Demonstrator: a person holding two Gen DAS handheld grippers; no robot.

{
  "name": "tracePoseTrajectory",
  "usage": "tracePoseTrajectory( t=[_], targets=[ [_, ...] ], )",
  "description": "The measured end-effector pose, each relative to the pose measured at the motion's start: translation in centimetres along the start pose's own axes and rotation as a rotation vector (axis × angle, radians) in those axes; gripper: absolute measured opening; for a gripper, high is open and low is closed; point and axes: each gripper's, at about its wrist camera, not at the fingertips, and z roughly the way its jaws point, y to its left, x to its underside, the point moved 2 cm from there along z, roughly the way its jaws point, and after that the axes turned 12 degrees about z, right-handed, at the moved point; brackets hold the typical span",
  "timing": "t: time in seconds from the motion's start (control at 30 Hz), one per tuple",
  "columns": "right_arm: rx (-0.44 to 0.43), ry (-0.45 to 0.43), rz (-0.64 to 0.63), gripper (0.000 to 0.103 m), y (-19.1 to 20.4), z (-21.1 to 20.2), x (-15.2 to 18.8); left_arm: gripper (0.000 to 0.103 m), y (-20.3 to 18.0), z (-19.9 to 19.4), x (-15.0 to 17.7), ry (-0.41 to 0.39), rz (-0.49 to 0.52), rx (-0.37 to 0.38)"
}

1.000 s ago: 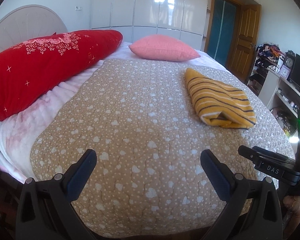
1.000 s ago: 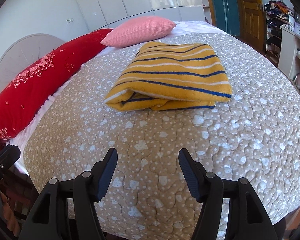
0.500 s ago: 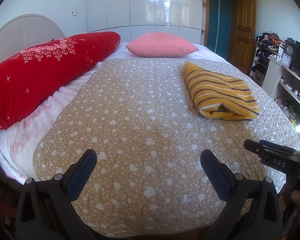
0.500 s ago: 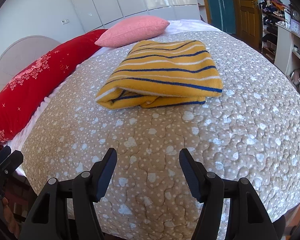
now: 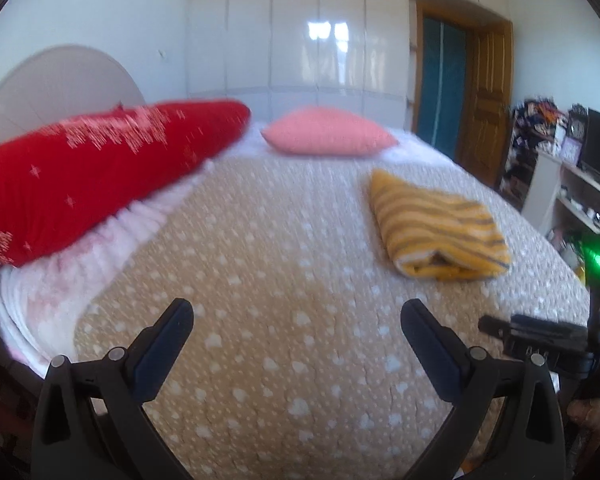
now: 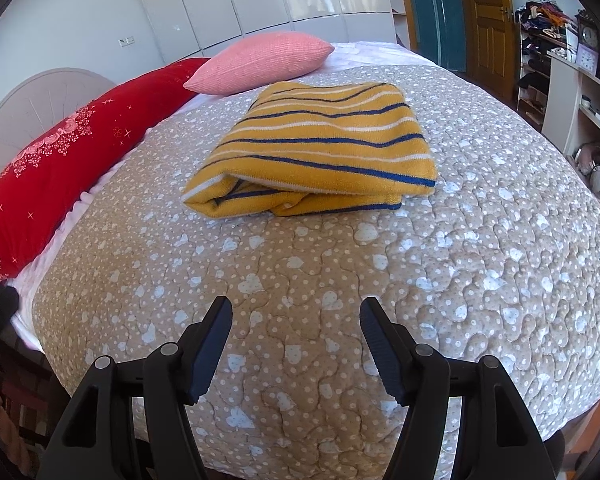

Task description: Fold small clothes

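A yellow knit garment with blue and white stripes (image 6: 320, 152) lies folded in a neat stack on the beige heart-print quilt (image 6: 340, 280). It also shows at the right in the left wrist view (image 5: 436, 228). My right gripper (image 6: 296, 320) is open and empty, hovering over the quilt well short of the garment. My left gripper (image 5: 298, 320) is open and empty near the foot of the bed, left of the garment. The right gripper's body (image 5: 548, 332) shows at the right edge of the left wrist view.
A long red pillow (image 5: 96, 176) and a pink pillow (image 5: 328, 136) lie at the head of the bed. A white headboard (image 5: 56, 84) stands behind. White shelves (image 6: 580, 92) and a wooden door (image 6: 488, 20) are at the right.
Both grippers have drawn back and tilted up from the bed, staying open. The left wrist view is blurred by motion. The folded garment has not moved.
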Motion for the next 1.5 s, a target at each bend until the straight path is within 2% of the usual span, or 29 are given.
tracePoseTrajectory(
  t=[0.07,0.13,0.23,0.33,0.5,0.63,0.73,0.87,1.5],
  targets=[
    [0.002,-0.009,-0.007,0.071,0.2,-0.3,-0.1,0.103,0.5,-1.3,-0.5,-0.071,-0.018,-0.04],
    [0.002,-0.02,-0.019,0.071,0.3,-0.6,-0.2,0.103,1.1,-2.1,-1.2,-0.107,-0.048,-0.042],
    [0.004,-0.039,-0.035,0.071,0.5,-1.1,-0.2,0.103,1.6,-2.6,-2.1,-0.113,-0.077,-0.039],
    [0.007,-0.054,-0.04,0.072,0.4,-1.6,-0.2,0.103,1.6,-2.8,-3.2,-0.103,-0.082,-0.087],
    [0.011,-0.073,-0.029,0.073,-0.2,-2.2,-0.5,0.103,1.2,-4.5,-4.1,-0.177,-0.052,-0.104],
    [0.008,-0.081,-0.02,0.073,-0.3,-2.4,-0.6,0.103,0.2,-3.9,-4.2,-0.106,-0.007,-0.037],
    [0.011,-0.079,-0.029,0.073,-0.2,-2.4,-0.5,0.103,-0.6,-3.0,-3.7,-0.067,0.023,-0.033],
    [0.02,-0.077,-0.032,0.074,-0.3,-2.2,-0.4,0.103,-1.2,-1.3,-2.7,0.038,0.026,0.041],
    [0.043,-0.054,-0.013,0.075,-1.1,-1.4,-0.1,0.103,-4.2,2.6,1.6,0.275,0.075,0.125]
  ],
)
